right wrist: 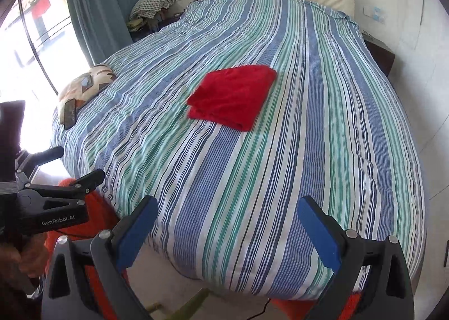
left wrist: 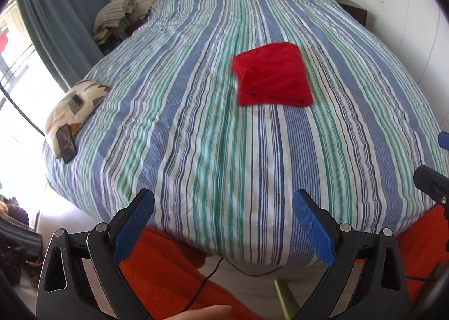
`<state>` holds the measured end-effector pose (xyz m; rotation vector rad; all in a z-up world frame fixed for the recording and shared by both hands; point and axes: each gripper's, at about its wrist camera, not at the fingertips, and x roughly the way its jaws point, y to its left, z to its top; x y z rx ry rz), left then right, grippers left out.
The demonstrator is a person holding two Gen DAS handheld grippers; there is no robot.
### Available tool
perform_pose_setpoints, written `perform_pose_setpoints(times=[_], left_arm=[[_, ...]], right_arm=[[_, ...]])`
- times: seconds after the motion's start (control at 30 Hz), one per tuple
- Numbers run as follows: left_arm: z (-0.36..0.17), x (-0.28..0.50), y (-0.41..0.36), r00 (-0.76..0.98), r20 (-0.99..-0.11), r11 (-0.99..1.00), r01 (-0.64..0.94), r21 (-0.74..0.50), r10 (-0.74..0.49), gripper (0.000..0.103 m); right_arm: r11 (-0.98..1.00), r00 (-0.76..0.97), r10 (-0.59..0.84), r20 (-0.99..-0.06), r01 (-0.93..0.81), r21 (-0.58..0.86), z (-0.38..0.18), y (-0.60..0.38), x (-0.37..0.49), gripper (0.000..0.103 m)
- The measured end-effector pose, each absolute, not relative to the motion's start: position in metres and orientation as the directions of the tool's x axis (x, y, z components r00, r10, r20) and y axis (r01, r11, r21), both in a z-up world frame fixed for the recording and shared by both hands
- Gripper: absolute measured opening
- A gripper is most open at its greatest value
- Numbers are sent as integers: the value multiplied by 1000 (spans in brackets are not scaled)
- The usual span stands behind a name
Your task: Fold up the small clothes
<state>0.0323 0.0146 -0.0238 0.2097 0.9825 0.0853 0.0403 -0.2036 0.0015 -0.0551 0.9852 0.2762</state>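
The bed (left wrist: 196,123) fills both views, covered with a striped blue, green and white cover. On it, well away from the near edge and toward the middle, lies the red cloth (left wrist: 273,74), already folded into a compact rectangle with its layered edges facing the near side. In the left wrist view the cloth is ahead and a little to the right of the fingers; in the right wrist view the red cloth (right wrist: 233,95) is ahead and a little to the left. So it lies between the two hands, far from both, and neither hand looks clearly nearer. Its longer side seems to run roughly across the bed, though the fisheye bending makes this uncertain.

At the left edge of the bed a small patterned pillow (left wrist: 75,104) carries a dark phone (left wrist: 66,144).

The left gripper (left wrist: 223,224) is spread wide with nothing between its blue pads. The right gripper (right wrist: 227,228) is also wide apart and empty. Both hang over the foot of the bed, touching nothing.

The fold appears finished; any next reach must go forward.
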Motion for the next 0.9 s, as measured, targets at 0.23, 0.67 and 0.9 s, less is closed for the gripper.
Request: perform_pose_setpoints(times=[0.23, 0.67, 0.9], left_arm=[[-6, -2, 10, 540, -840, 987, 100, 125, 52, 99], [-4, 3, 16, 544, -839, 996, 62, 62, 18, 100], [4, -3, 13, 582, -813, 996, 65, 58, 9, 100]], right_arm=[[961, 504, 194, -842, -269, 61, 10, -197, -4, 99], [972, 582, 149, -799, -233, 11, 28, -197, -10, 99], [972, 585, 172, -793, -230, 40, 25, -194, -6, 99]])
